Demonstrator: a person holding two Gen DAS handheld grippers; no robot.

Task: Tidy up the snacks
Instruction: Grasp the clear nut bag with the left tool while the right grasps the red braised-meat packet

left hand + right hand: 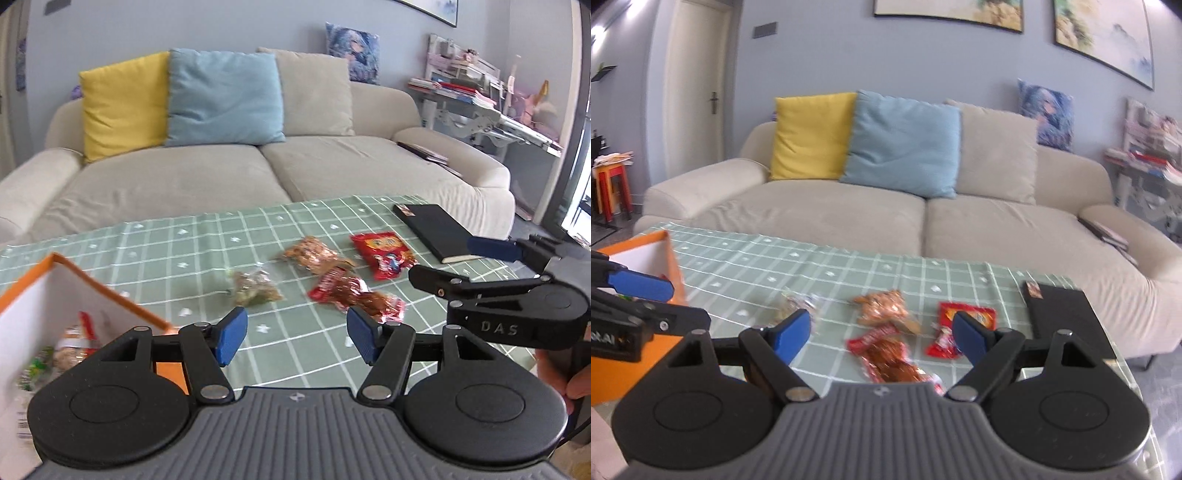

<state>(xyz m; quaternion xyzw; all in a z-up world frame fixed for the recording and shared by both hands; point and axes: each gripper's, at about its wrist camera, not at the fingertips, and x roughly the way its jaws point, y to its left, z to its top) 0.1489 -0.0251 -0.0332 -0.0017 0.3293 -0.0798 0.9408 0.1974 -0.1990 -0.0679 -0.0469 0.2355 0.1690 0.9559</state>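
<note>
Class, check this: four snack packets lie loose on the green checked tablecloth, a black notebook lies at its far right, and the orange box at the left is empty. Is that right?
One thing is wrong: the orange box is not empty. The left wrist view shows snack packets already inside it. The four loose packets, the tablecloth and the black notebook are as stated.

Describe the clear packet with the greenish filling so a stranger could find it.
On the green checked tablecloth, a row of snack packets lies between the orange box and the black notebook. The clear packet sits nearest the box, the only one without red or orange.
</note>
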